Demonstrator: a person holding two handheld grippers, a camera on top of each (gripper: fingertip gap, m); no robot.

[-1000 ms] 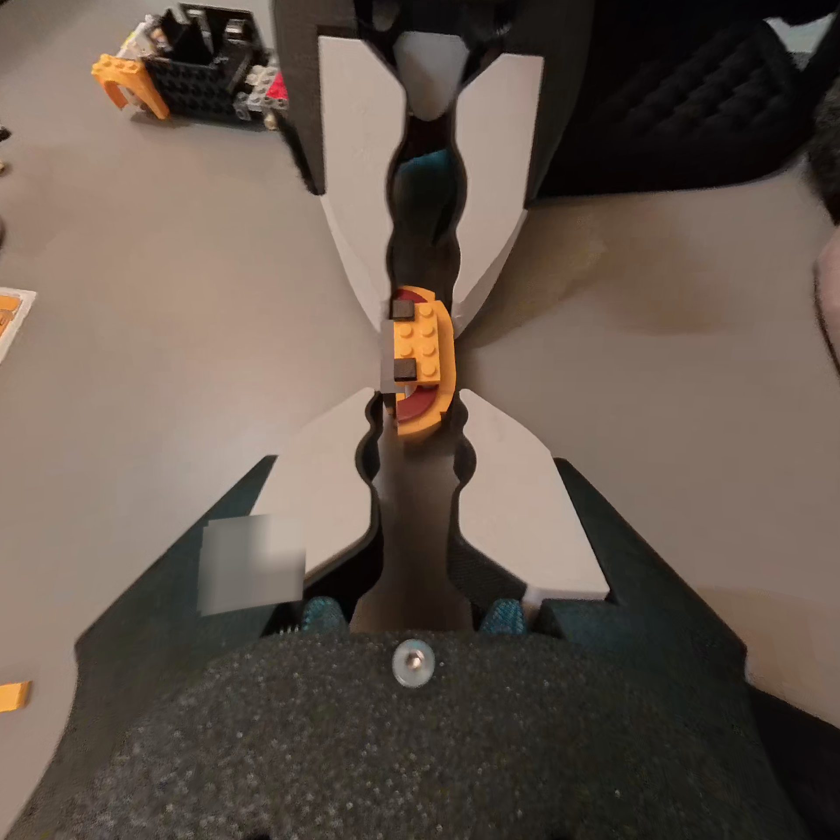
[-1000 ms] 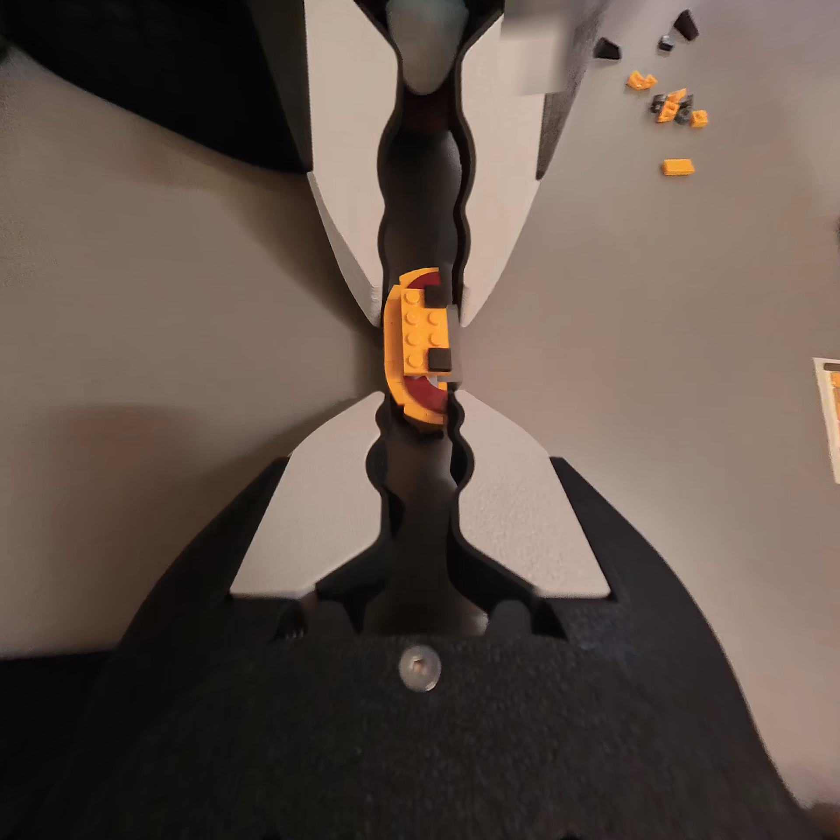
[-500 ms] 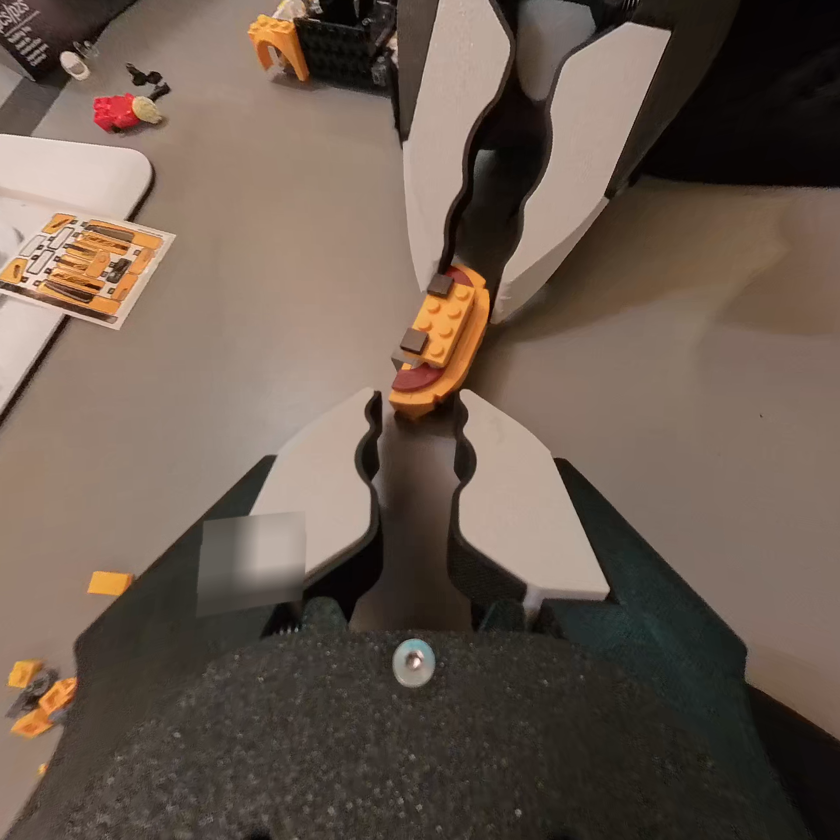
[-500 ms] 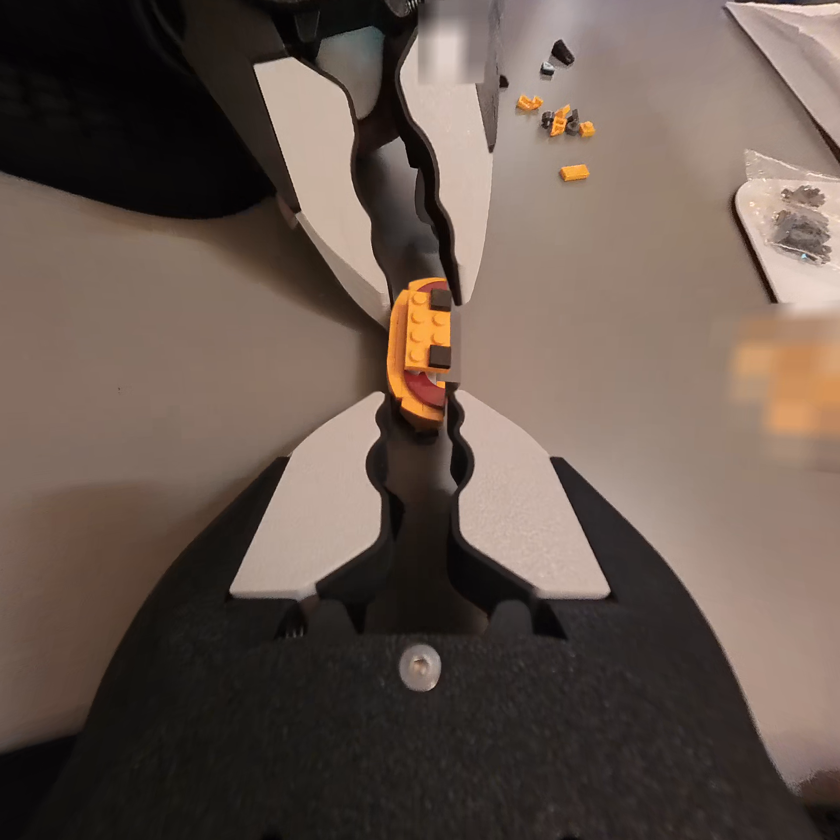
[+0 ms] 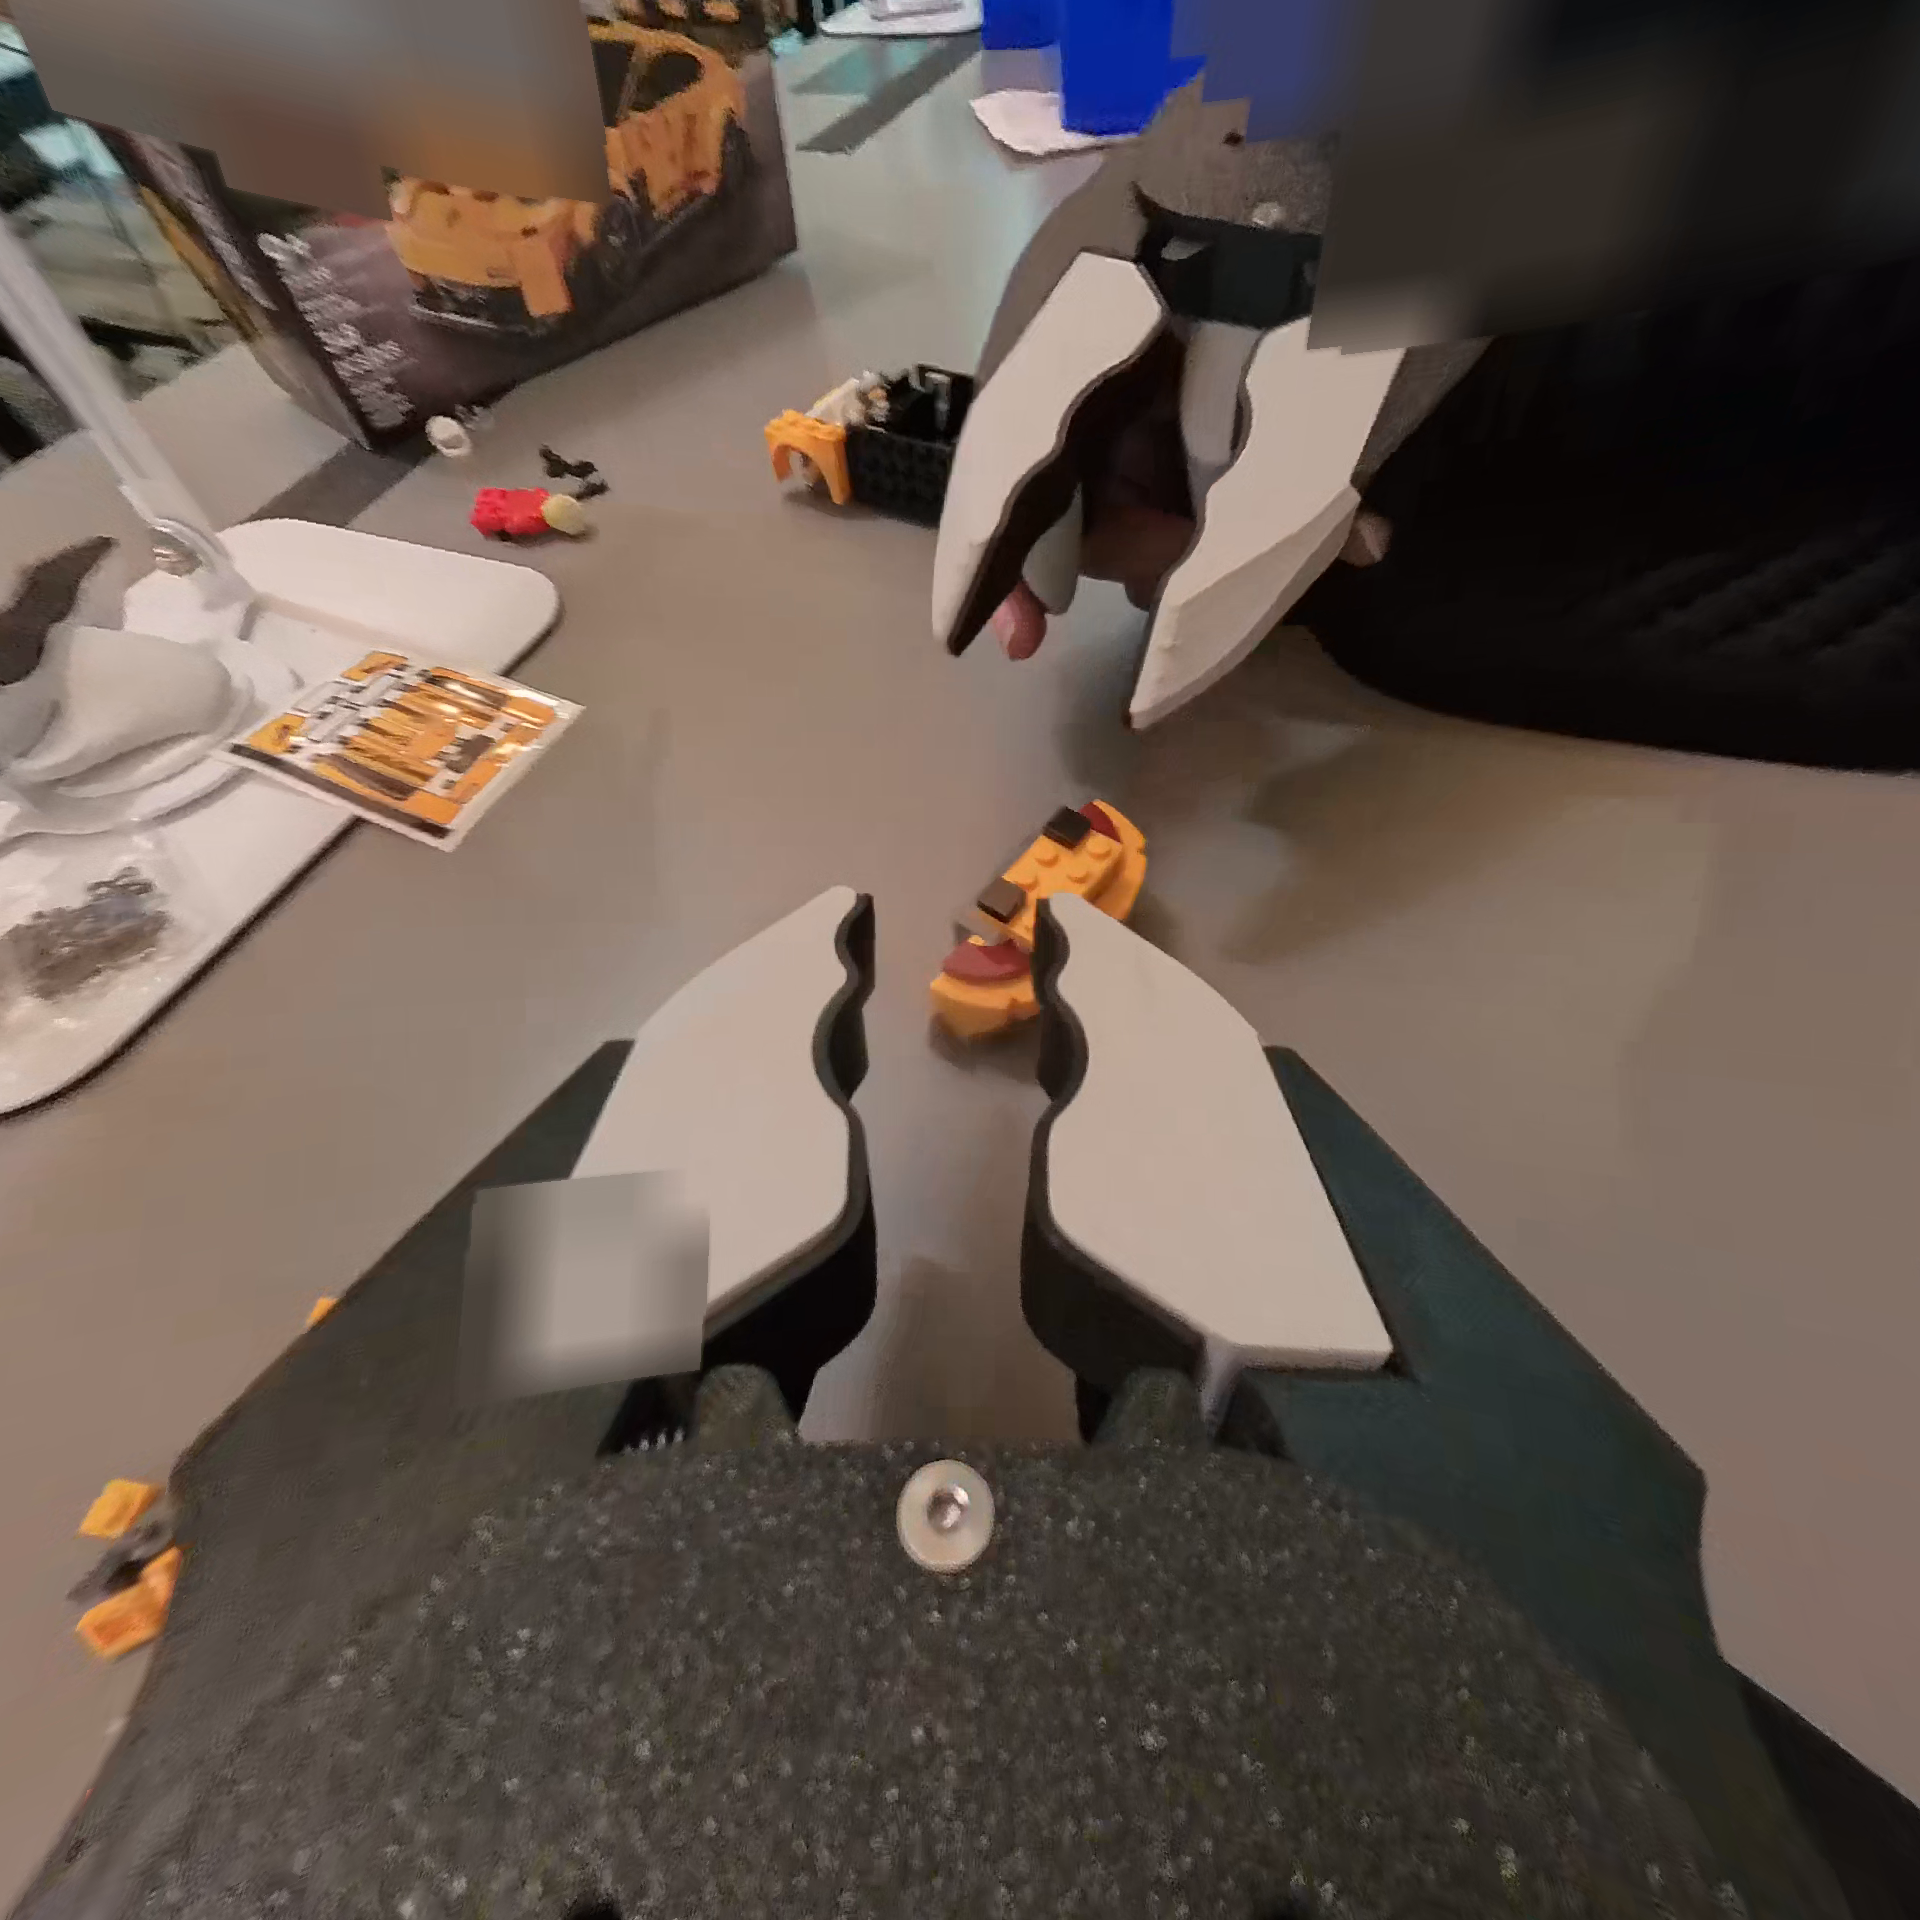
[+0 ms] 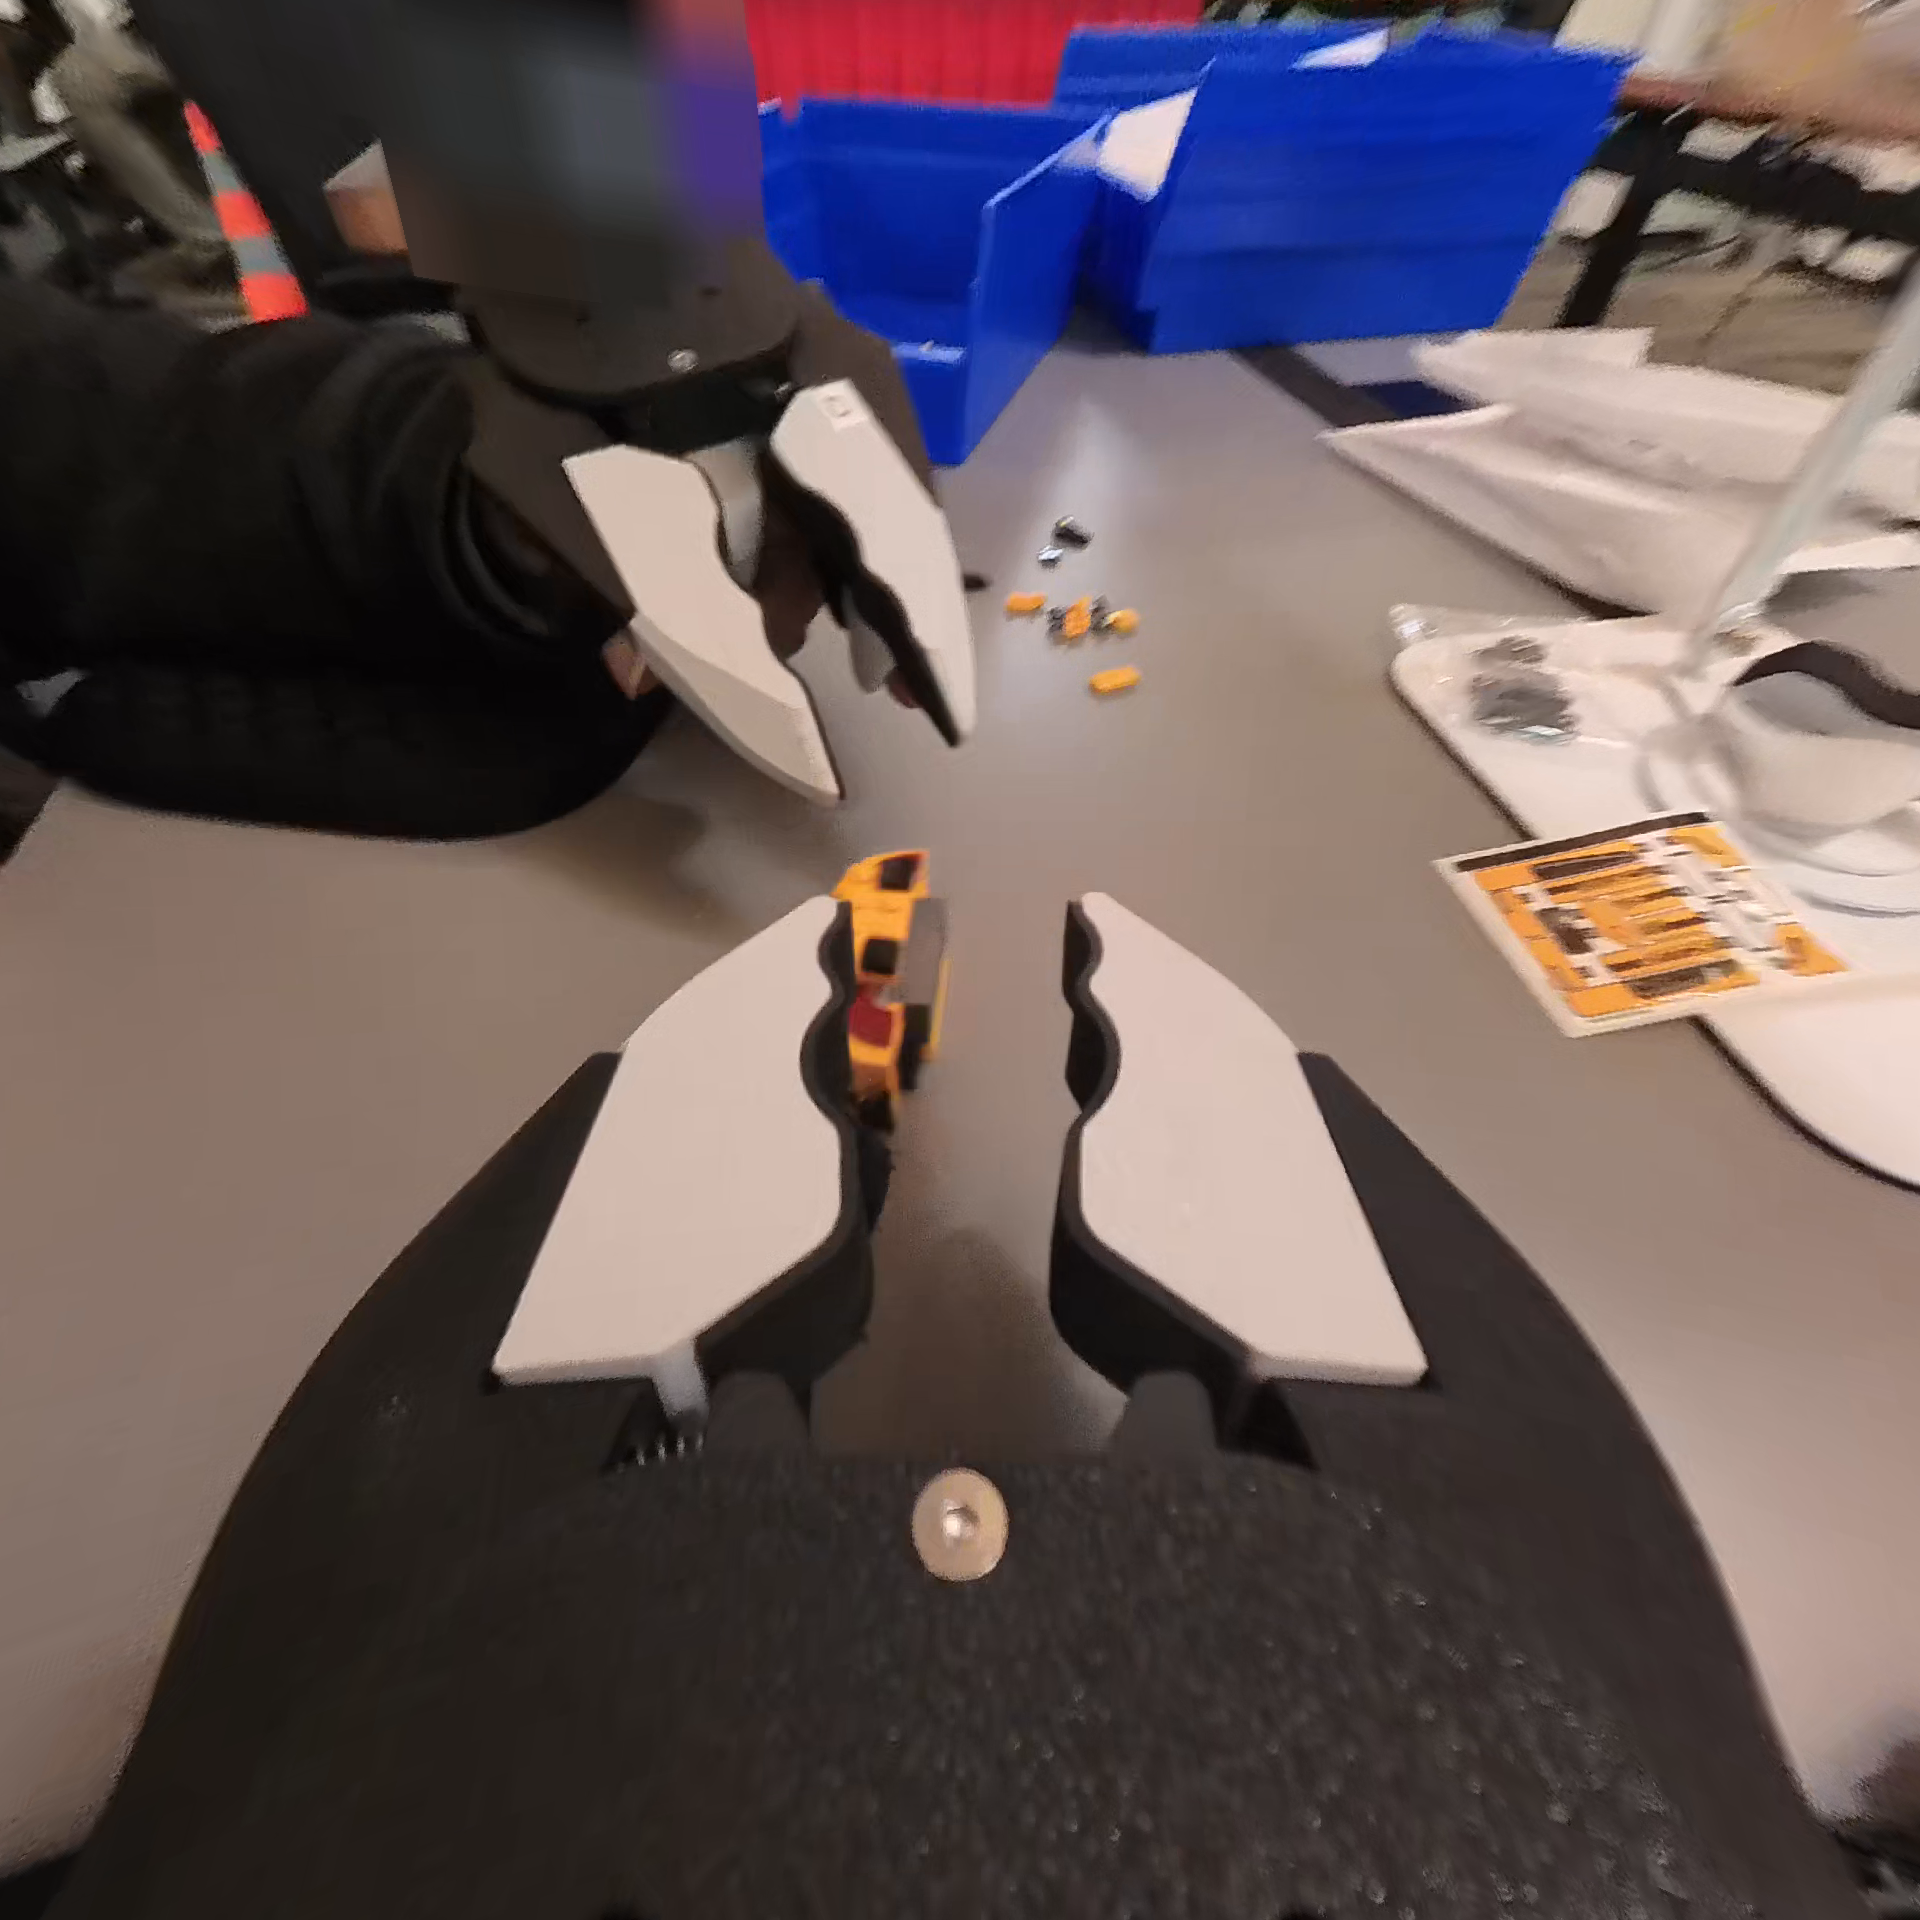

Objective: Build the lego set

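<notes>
A small orange Lego assembly (image 5: 1049, 883) with dark red curved parts and two dark tiles lies on the grey table, free of both grippers. My left gripper (image 5: 948, 914) is open and empty, and the assembly sits just past its right fingertip. My right gripper (image 6: 954, 909) is open and empty; the assembly (image 6: 894, 966) shows close to its left finger, and I cannot tell whether they touch. Each gripper also shows in the other's view, open and raised above the table: the right one (image 5: 1049, 681) and the left one (image 6: 894, 758).
A partly built black and orange model (image 5: 883, 447) and the set's box (image 5: 582, 260) stand at the back. A sticker sheet (image 5: 405, 738) lies on a white tray (image 5: 416, 592). Loose small bricks (image 6: 1081, 623) and blue bins (image 6: 1247, 208) lie farther off. Left tips to right tips: about 5 cm.
Both grippers were shut on the orange assembly, end to end. Both have opened, let go and drawn back and up. The assembly now lies on the table.
</notes>
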